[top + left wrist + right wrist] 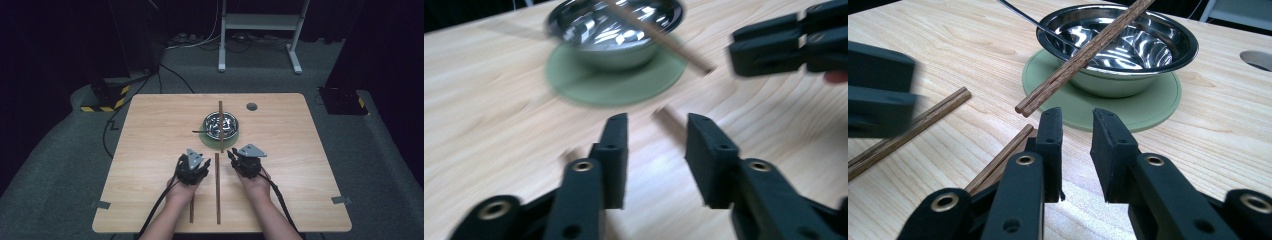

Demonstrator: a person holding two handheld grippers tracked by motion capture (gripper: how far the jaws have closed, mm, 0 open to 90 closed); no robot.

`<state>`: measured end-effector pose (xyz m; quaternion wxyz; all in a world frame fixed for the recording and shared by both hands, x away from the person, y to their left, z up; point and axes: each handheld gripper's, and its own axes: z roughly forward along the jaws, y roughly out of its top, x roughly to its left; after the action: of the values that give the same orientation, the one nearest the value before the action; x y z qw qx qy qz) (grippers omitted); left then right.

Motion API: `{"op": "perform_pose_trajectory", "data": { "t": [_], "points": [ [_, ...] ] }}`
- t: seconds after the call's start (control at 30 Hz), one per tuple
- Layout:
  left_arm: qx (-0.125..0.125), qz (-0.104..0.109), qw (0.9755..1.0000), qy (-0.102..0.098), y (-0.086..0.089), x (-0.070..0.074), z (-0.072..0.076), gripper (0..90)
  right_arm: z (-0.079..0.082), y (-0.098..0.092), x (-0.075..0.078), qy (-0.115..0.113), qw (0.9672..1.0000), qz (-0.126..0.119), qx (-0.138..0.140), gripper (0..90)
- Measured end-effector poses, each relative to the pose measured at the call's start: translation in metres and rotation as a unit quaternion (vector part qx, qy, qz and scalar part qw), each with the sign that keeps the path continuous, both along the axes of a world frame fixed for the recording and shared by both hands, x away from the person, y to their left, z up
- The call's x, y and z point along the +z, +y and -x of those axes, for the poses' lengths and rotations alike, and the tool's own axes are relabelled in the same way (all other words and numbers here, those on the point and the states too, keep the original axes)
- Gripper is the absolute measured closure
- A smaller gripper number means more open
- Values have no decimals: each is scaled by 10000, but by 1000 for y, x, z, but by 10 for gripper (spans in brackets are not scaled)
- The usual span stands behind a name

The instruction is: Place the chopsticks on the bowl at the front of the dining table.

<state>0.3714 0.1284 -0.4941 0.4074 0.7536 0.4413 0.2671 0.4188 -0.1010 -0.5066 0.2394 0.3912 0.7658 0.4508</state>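
Both grippers, left [199, 163] and right [233, 154], hover part-open and empty beside two chopstick pairs [218, 187] on the table [150, 130], while one pair [220, 125] already rests across the bowl [221, 125] at twelve o'clock.

Chopsticks [218, 187] between claws; bowl [221, 125] blocks ahead; table sides free.

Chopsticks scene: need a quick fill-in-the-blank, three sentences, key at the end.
1. The steel bowl sits on a round ____ mat.
2. A pair of chopsticks rests across the bowl's ____.
3. The right gripper has nothing between its jaws, which stand ____.

Missing words: green; rim; open
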Motion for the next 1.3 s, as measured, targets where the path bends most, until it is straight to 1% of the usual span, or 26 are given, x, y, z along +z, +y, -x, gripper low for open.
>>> {"op": "perform_pose_trajectory", "data": {
  "t": [0.1, 0.17, 0.2, 0.23, 0.3, 0.37, 0.43, 0.47, 0.53, 0.6, 0.63, 0.67, 0.7, 0.77, 0.8, 0.83, 0.87, 0.9, 0.93, 1.0, 1.03, 1.1, 1.17, 1.2, 1.27, 1.3],
  "points": [
    [106, -53, 9999, 64, 31, -1, 11, 506, 0, 0, -1, -6, 10000, -3, -30, 714],
    [226, -88, 9995, 184, 52, -4, 17, 446, -1, 0, -1, 3, 10000, 10, -13, 699],
    [307, -82, 9992, 252, 63, -5, 21, 419, -1, 0, -1, 47, 10000, -22, -37, 691],
    [399, -25, 9987, 310, 74, -8, 25, 398, -1, -1, -1, 44, 10000, -21, -48, 684],
    [594, 77, 9971, 469, 96, -13, 33, 363, -1, -1, -2, 91, 9999, -31, -81, 668],
    [774, 112, 9946, 681, 113, -20, 38, 323, -2, -2, -2, 87, 9999, 9, -107, 648],
    [913, -13, 9922, 849, 125, -26, 43, 289, -3, -2, -4, 128, 9998, 11, -167, 632],
    [926, -76, 9918, 875, 129, -28, 45, 279, -4, -2, -4, 148, 9997, 45, -174, 623],
    [955, -141, 9912, 903, 133, -33, 49, 265, -5, -3, -5, 151, 9996, 88, -219, 603],
    [930, -120, 9917, 878, 135, -35, 52, 237, -6, -4, -5, 207, 9993, 75, -288, 582],
    [918, -177, 9920, 845, 134, -35, 53, 237, -7, -5, -5, 289, 9993, 78, -242, 567],
    [872, -164, 9924, 849, 133, -35, 53, 231, -8, -5, -6, 375, 9989, 115, -263, 552],
    [788, -150, 9930, 863, 133, -35, 53, 217, -9, -6, -6, 453, 9983, 228, -292, 543],
    [793, -200, 9930, 854, 131, -35, 54, 191, -12, -11, -8, 730, 9963, 341, -309, 529],
    [813, -207, 9928, 850, 130, -35, 54, 186, -12, -15, -10, 900, 9948, 371, -295, 524],
    [813, -207, 9928, 850, 130, -35, 54, 186, -9, -21, -12, 1004, 9934, 432, -347, 523],
    [799, -203, 9929, 856, 130, -35, 54, 186, -6, -29, -15, 1072, 9920, 513, -425, 516],
    [799, -147, 9926, 904, 131, -35, 54, 186, -3, -35, -16, 1106, 9911, 547, -495, 513],
    [800, -106, 9925, 914, 131, -35, 53, 186, 1, -44, -16, 1079, 9910, 561, -553, 512],
    [798, -117, 9925, 920, 131, -35, 53, 186, 8, -64, -14, 1100, 9897, 574, -714, 496],
    [801, -125, 9924, 924, 131, -35, 53, 186, 12, -75, -12, 1073, 9894, 582, -782, 491],
    [794, -111, 9925, 920, 131, -35, 53, 186, 19, -97, -9, 1128, 9879, 523, -923, 480],
    [793, -112, 9925, 920, 131, -35, 53, 186, 25, -117, -7, 1090, 9869, 515, -1068, 472],
    [792, -112, 9925, 921, 131, -35, 53, 186, 28, -127, -7, 1043, 9870, 533, -1101, 469],
    [791, -112, 9925, 920, 131, -35, 53, 186, 33, -143, -7, 1132, 9862, 590, -1051, 468],
    [791, -112, 9925, 920, 131, -35, 53, 186, 33, -143, -7, 1132, 9862, 590, -1051, 468]
  ]
}}
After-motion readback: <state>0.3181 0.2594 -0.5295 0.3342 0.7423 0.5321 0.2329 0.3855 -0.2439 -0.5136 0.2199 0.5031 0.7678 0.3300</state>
